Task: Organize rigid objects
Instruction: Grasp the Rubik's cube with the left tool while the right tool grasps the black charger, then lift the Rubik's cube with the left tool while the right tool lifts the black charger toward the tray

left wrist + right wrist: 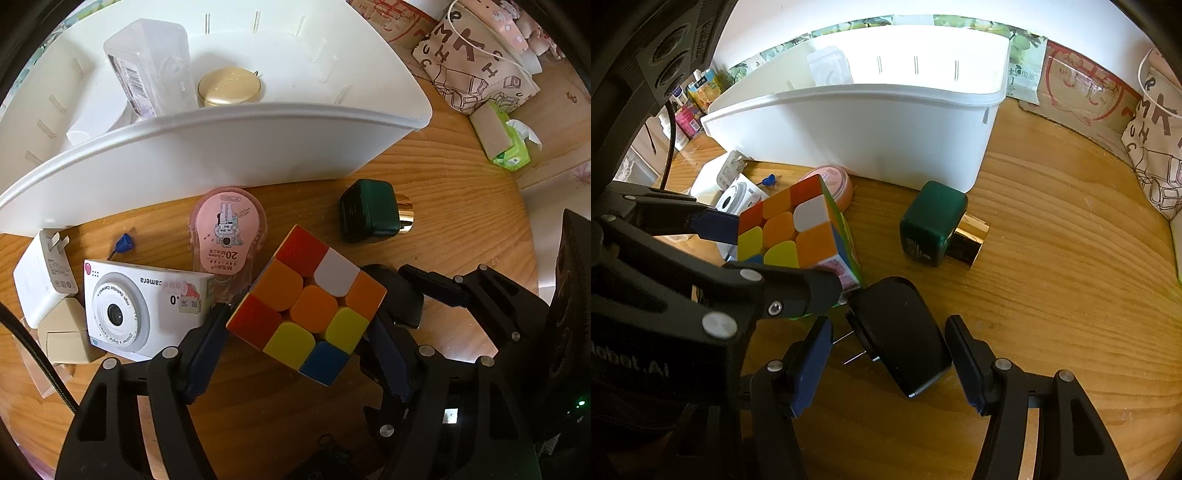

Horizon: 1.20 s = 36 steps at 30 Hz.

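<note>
Left gripper [301, 325] pinching puzzle cube [308, 304]; right gripper [890, 358] spread around black charger [901, 336]. Few items binned [229, 147]; most remain on table.

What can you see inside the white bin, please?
Inside the white bin: a clear plastic case and a round gold tin. Its front wall hides the bin's floor and anything lower.

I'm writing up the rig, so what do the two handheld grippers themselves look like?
Both the left gripper and right gripper are matte black frames with silver rivets at the linkage joints. Their fingers carry dark blue pads. One body has partial white lettering ending in ".AI". A black cable trails beside the left one.
</note>
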{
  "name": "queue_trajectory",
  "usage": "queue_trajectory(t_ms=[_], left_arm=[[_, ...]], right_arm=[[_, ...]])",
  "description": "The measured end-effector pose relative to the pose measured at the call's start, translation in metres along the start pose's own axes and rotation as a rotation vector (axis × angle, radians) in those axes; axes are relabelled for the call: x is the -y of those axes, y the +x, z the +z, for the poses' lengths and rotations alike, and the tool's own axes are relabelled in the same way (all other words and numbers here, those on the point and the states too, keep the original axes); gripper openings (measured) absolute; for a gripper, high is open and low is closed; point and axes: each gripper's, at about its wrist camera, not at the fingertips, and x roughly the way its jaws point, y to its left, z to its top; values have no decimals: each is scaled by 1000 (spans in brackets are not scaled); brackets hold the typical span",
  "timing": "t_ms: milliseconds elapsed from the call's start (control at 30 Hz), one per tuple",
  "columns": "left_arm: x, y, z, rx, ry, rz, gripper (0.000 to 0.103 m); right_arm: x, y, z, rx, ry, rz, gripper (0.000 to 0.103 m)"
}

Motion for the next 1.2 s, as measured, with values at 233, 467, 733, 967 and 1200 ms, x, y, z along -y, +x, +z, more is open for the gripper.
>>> queue_trajectory(t_ms=[233,467,733,967,1200], left_arm=[[-3,-9,-4,27,-11,-5,70],[-9,-28,-17,82,-32,-14,68],[-16,-53,-33,181,-86,-66,18],[-34,-58,-53,190,-198,-132,7],[-46,-63,-74,215,-286,-187,8]], right_arm=[[-1,-8,-2,20,-1,-17,63],[-8,-19,-5,52,-13,-30,63],[-17,-37,-14,101,-21,-53,63],[-26,-51,-27,132,-24,-80,63],[-27,-56,-47,123,2,-92,63]])
